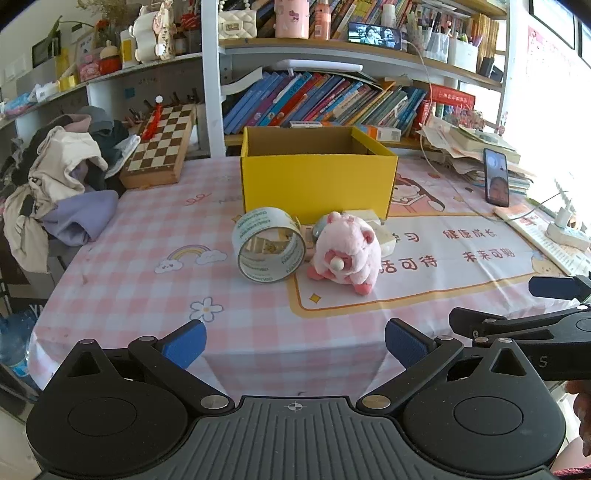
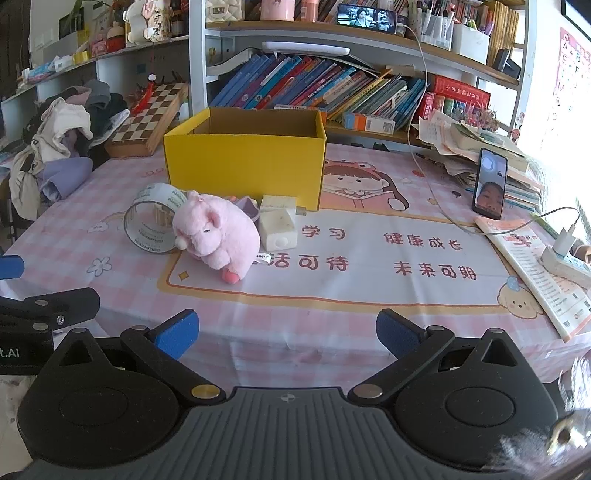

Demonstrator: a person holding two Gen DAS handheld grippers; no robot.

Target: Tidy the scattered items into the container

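Location: a home study or child's room. Evidence follows. A table (image 1: 122,280) carries a pink checked cloth printed with cartoon figures and Chinese characters. Behind its far edge stands a shelf unit (image 1: 214,74) packed with leaning children's books (image 1: 314,99), pen holders (image 2: 439,27), a white handbag (image 1: 237,23) and small ornaments. A folding chessboard (image 1: 162,140) rests at the far left corner beside a pile of clothes (image 1: 62,177). A phone (image 2: 489,188) stands upright near the right edge, in front of stacked papers (image 2: 480,144). A power strip (image 2: 565,264) with a charger lies at the right edge.
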